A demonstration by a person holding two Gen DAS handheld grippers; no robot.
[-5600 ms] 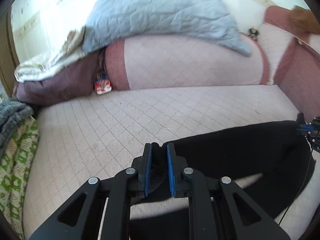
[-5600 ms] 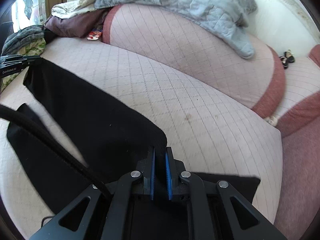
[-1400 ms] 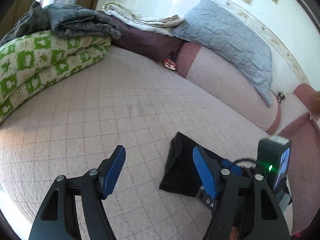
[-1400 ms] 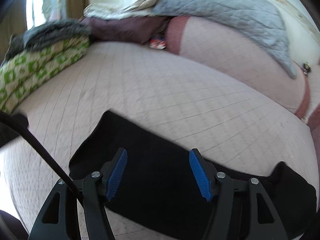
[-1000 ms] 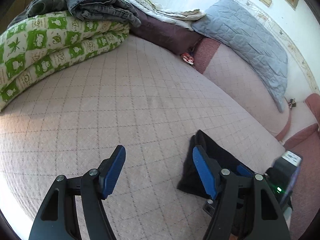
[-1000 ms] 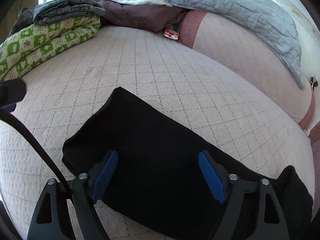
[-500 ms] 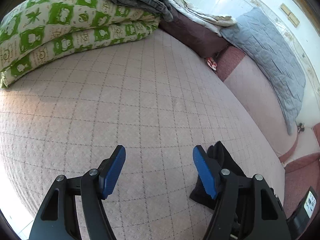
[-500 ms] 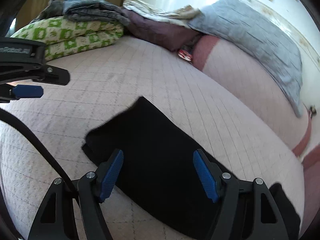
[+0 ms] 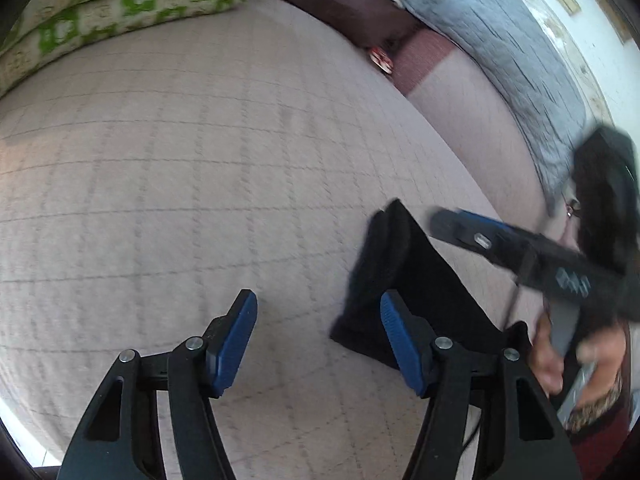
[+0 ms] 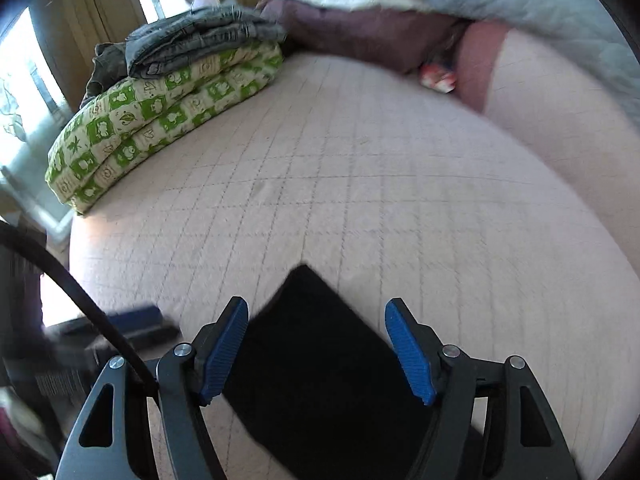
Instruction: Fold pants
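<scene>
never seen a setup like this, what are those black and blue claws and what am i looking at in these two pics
No robot here: a person holds a hand-held grasping tool in each hand, each with a fisheye camera looking along its two blue-padded fingers, so the edges bend. One picture is from the left tool, the other from the right tool. Both are open and hold nothing. They hover over a pink quilted bed. On it lie black pants, folded small; in the right view they sit between the open fingers. In the left view the pants are off to the right, with the other tool blurred above them. At the back are a green patterned quilt with grey clothes on top, and a grey pillow.
</scene>
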